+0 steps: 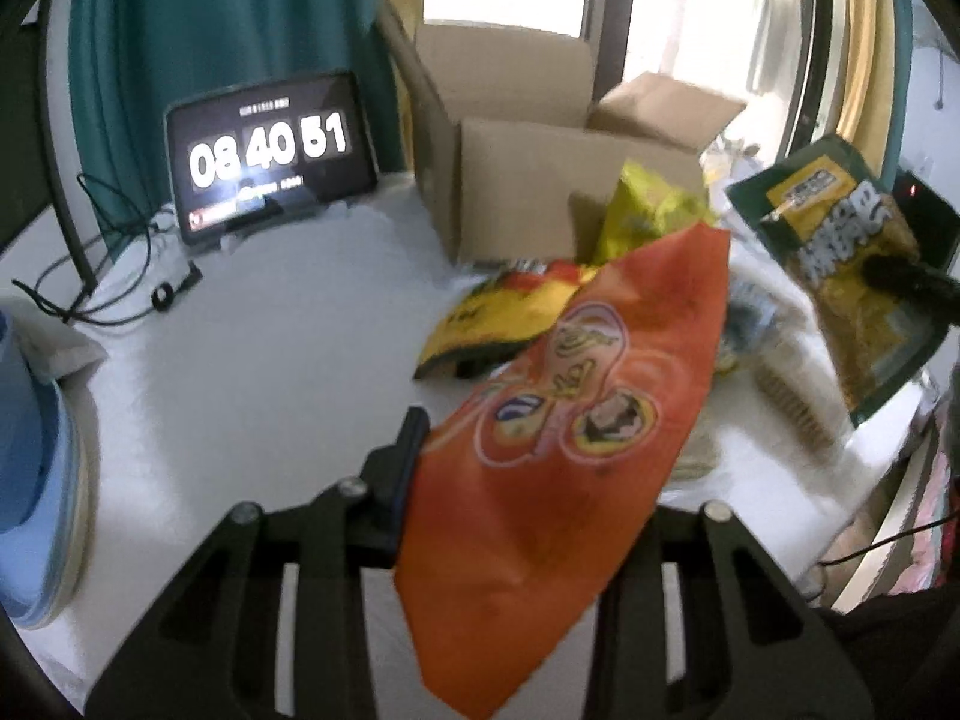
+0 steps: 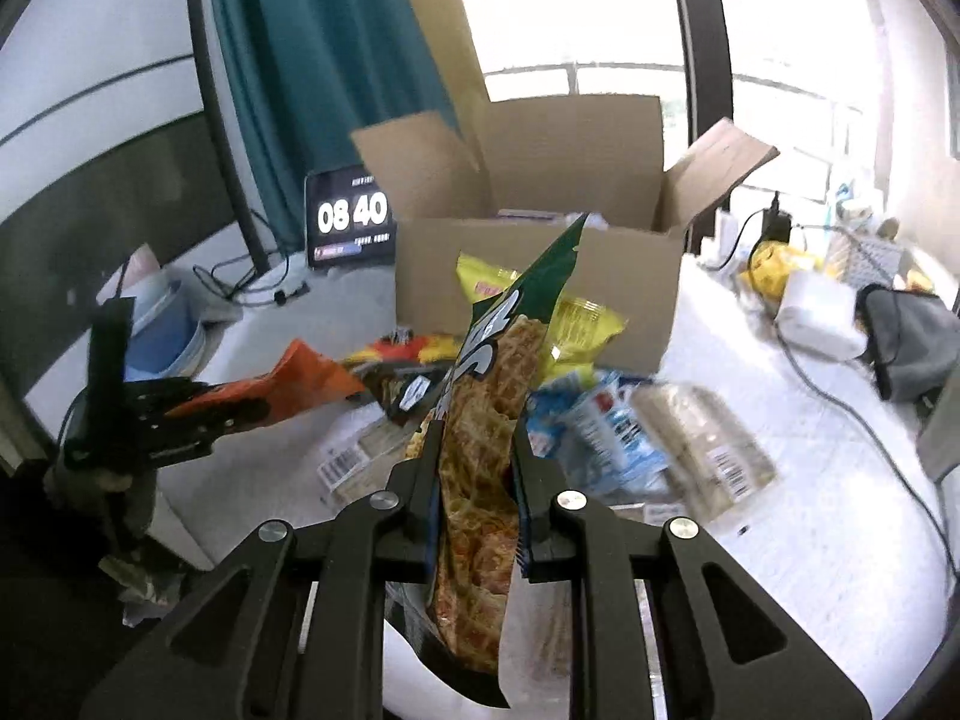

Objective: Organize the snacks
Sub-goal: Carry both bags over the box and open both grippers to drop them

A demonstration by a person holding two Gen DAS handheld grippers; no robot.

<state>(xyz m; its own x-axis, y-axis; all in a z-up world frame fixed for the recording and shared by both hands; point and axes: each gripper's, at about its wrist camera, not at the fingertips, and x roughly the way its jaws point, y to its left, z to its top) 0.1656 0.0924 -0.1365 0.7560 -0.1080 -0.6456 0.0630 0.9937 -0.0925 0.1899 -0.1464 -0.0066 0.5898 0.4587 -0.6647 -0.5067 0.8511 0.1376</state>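
Both jaws are closed on bags: the left gripper (image 1: 516, 480) pinches the orange bag (image 1: 558, 420); the right gripper (image 2: 474, 468) the noodle bag (image 2: 480, 420); both hang above the table (image 1: 270, 360); light, crinkly, slippery, best held by sealed edges; beyond, the pile (image 2: 600, 420) and open box (image 2: 540, 276).

Clock screen (image 1: 270, 159), upper left of the left wrist view: 08 40 51
Clock screen (image 2: 351, 219), left of centre in the right wrist view: 08 40, remaining digits hidden
Snack bag lettering: blurred, unreadable
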